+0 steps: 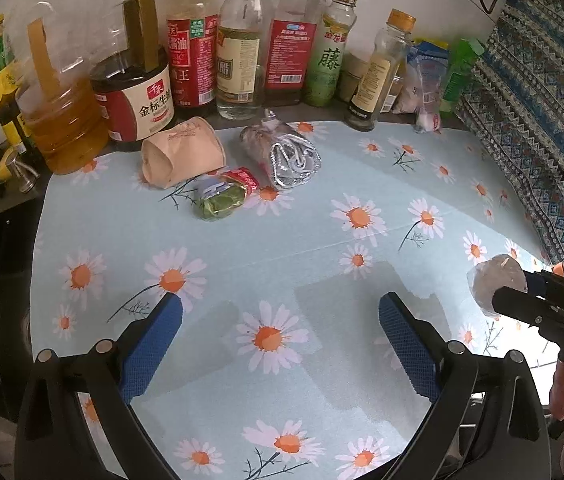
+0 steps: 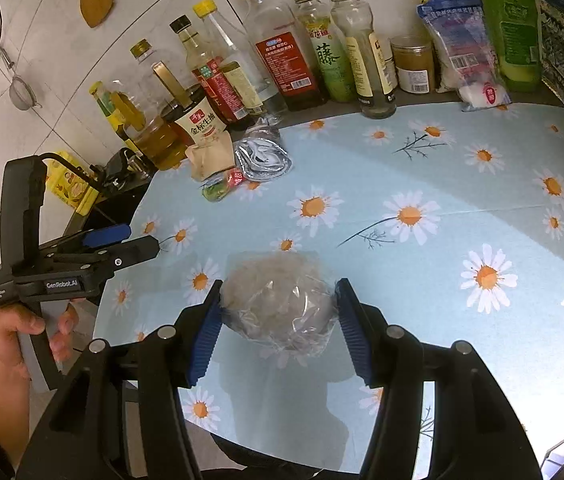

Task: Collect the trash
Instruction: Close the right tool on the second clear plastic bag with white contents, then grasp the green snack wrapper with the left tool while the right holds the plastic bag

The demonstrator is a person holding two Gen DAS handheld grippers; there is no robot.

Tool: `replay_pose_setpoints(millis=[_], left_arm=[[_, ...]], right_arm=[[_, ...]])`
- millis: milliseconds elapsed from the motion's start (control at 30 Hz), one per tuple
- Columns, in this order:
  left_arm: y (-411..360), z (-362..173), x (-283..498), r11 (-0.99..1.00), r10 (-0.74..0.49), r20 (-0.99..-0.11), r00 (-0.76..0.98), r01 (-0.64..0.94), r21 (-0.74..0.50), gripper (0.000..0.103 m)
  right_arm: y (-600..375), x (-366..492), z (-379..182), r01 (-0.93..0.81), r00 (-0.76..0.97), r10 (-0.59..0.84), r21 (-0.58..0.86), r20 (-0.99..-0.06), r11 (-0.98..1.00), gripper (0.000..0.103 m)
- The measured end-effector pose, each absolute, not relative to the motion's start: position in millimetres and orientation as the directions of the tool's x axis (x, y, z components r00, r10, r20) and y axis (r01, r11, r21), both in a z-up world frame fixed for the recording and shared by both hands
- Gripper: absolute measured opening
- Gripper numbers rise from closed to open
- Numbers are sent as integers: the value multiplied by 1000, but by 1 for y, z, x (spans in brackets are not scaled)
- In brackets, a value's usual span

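The blue pads (image 2: 207, 330) of the right gripper (image 2: 277, 326) are pressed against both sides of a crumpled clear plastic wad (image 2: 279, 304), which is held clear above the table. In the left wrist view the same wad (image 1: 496, 280) is seen at the far right, clamped at the tip of the right gripper (image 1: 522, 292). The left gripper (image 1: 279, 322) is held spread wide, nothing between its fingers, only the daisy-print tablecloth (image 1: 322, 208) below.

The rest of the trash is found ahead of both grippers, at the far left of the cloth near the bottles: a crushed paper cup (image 1: 179, 152) lying on its side, a small green-and-red wrapper (image 1: 223, 196) just in front of it, and a silver foil bag (image 1: 286, 152) beside them, its long axis running away from the fingers toward the bottles. From the left gripper the wrapper lies forward and slightly left; the empty left hand is judged the nearer and the better placed for it.

A row of oil and sauce bottles (image 1: 193, 40) is lined up along the tiled wall; a patterned cloth (image 1: 542, 100) is hung at the right.
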State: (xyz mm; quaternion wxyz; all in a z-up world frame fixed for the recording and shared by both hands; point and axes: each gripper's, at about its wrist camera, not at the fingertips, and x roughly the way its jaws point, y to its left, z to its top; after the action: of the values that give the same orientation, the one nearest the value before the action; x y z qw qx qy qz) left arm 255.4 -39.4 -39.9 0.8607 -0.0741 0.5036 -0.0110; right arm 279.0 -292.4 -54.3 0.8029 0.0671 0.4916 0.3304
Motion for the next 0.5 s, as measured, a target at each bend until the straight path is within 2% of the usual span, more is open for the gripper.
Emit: replay_pose_setpoints(millis=[500], left_arm=[[-34,-42,272,994,-80,-865,496,-23,-105,95]], right_arm=[[-299,283,-58,-457,294,608,450,-738,767,56]])
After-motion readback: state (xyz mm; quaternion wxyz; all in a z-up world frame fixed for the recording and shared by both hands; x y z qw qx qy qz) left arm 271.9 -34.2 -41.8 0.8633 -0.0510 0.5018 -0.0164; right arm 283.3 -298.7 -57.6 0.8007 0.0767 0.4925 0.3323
